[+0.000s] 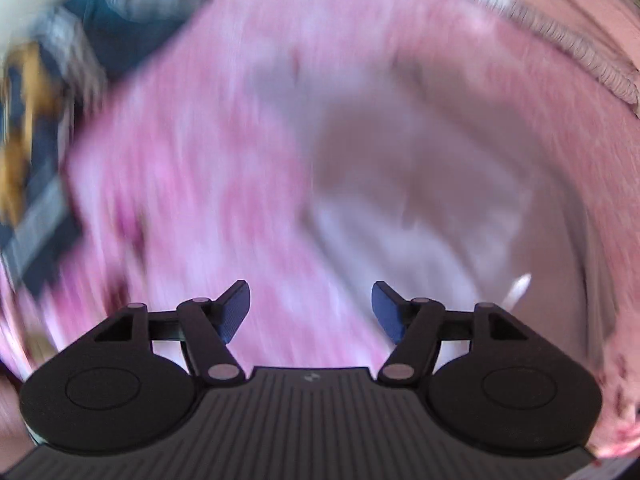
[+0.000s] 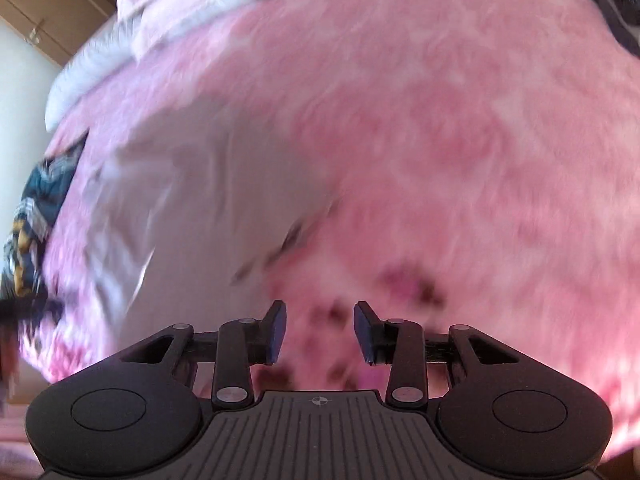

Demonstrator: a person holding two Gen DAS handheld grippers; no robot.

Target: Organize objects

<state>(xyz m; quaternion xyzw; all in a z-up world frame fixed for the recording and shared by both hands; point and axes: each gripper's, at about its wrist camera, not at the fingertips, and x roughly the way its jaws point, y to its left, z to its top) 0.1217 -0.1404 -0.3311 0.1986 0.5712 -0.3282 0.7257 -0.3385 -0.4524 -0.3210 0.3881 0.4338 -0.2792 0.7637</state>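
Note:
Both views are blurred by motion. A pale white-lilac cloth [image 1: 420,184] lies on a pink fluffy blanket [image 1: 200,168]; it also shows in the right wrist view [image 2: 172,200] at the left. A dark blue patterned fabric with yellow marks [image 1: 36,140] lies at the left edge, and shows in the right wrist view [image 2: 36,208] too. My left gripper [image 1: 311,308] is open and empty above the blanket beside the pale cloth. My right gripper [image 2: 320,330] is open and empty above the pink blanket [image 2: 460,160].
A ribbed pale hem or pillow edge [image 1: 568,40] runs along the far side of the bed. A wooden cupboard [image 2: 44,8] and a white wall stand at the upper left. A dark item [image 2: 620,4] sits at the upper right corner.

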